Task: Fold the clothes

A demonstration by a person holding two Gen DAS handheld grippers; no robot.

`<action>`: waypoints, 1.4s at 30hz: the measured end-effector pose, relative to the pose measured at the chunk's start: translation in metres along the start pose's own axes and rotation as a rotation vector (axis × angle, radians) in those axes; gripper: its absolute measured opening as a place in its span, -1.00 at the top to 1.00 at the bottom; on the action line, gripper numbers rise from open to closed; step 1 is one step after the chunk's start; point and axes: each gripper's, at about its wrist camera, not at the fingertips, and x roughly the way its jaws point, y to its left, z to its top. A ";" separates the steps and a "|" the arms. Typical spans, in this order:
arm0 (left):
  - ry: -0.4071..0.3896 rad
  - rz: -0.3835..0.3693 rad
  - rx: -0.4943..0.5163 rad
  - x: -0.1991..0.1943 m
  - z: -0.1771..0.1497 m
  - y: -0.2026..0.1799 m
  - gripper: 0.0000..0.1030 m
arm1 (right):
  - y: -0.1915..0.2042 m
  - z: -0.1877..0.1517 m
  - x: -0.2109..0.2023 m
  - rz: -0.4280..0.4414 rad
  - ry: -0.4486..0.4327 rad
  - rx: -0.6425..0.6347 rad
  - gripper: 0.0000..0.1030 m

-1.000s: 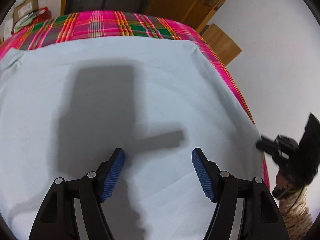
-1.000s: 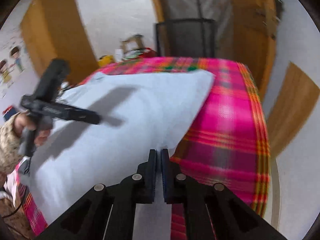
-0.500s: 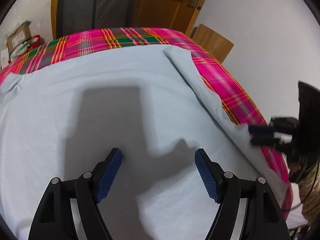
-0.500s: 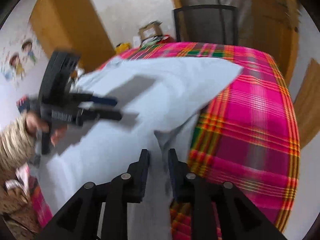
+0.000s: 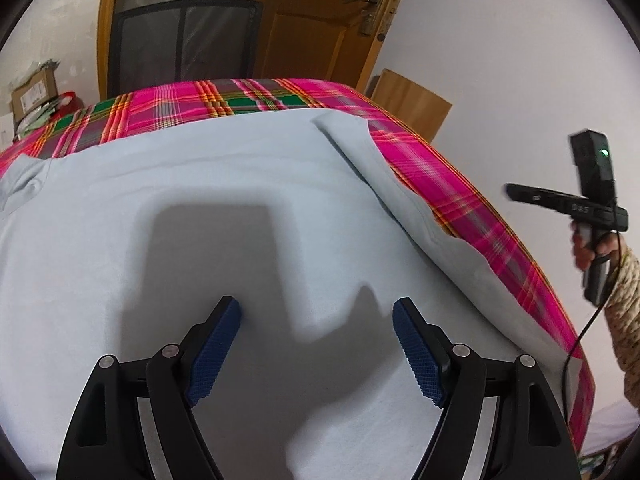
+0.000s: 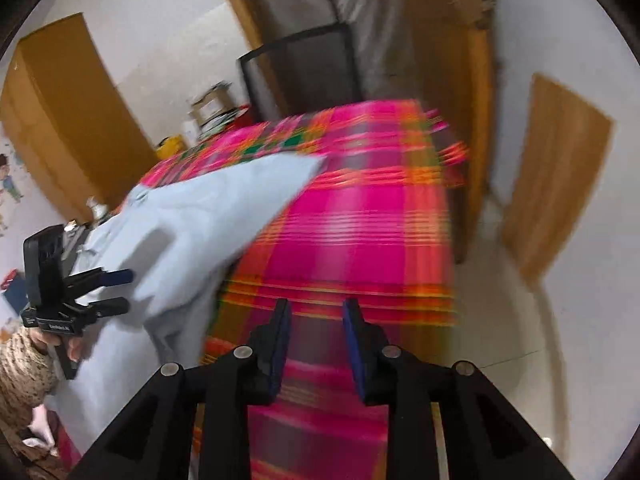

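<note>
A light blue garment lies spread over the table with the pink plaid cloth. Its right edge is turned over as a narrow flap. My left gripper hovers low above the garment's middle, open wide, nothing between its blue pads. In the right wrist view, which is blurred, my right gripper is over bare plaid cloth, to the right of the garment. Its jaws are opening with nothing between them. Each gripper shows in the other's view: the right gripper and the left gripper, both in a person's hands.
A black mesh chair stands behind the table's far edge, with a wooden door beyond it. A cardboard box sits at far left. A wooden board leans on the wall at right. A cable hangs from the right gripper.
My right gripper opened, let go of the garment's edge and swung right, off the garment and over the plaid cloth. The edge dropped into a flap. The left gripper rolled slightly.
</note>
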 end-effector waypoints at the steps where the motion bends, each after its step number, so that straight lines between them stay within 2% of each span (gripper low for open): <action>1: -0.002 -0.009 -0.007 0.000 0.000 0.002 -0.56 | -0.010 -0.001 -0.012 -0.036 -0.011 0.003 0.47; 7: -0.015 -0.055 -0.043 0.000 0.000 0.007 -0.56 | -0.065 -0.007 -0.116 -0.351 -0.057 0.021 0.47; 9: -0.015 -0.051 -0.039 0.001 0.000 0.006 -0.56 | -0.064 -0.010 -0.133 -0.388 -0.061 -0.002 0.43; 13: -0.008 -0.025 -0.019 0.005 0.002 0.000 -0.56 | -0.034 -0.033 -0.109 -0.252 0.006 -0.076 0.41; 16: -0.002 -0.006 -0.002 0.008 0.003 -0.004 -0.57 | -0.005 -0.060 -0.064 -0.152 0.078 -0.156 0.41; 17: 0.000 -0.003 0.002 0.009 0.003 -0.005 -0.58 | 0.005 -0.068 -0.049 -0.092 0.099 -0.164 0.41; 20: 0.005 0.014 0.016 0.010 0.003 -0.007 -0.58 | 0.036 -0.079 -0.018 0.038 0.125 -0.197 0.41; 25: 0.012 0.033 0.035 0.010 0.001 -0.009 -0.61 | 0.076 -0.090 0.002 0.163 0.145 -0.283 0.41; 32: 0.020 0.052 0.052 0.011 0.001 -0.011 -0.63 | 0.107 -0.096 0.007 0.199 0.151 -0.358 0.37; 38: 0.025 0.065 0.063 0.011 0.001 -0.012 -0.64 | 0.109 -0.099 0.005 0.247 0.149 -0.331 0.37; 42: 0.025 0.063 0.062 0.011 0.002 -0.011 -0.65 | 0.117 -0.100 0.007 0.243 0.166 -0.352 0.37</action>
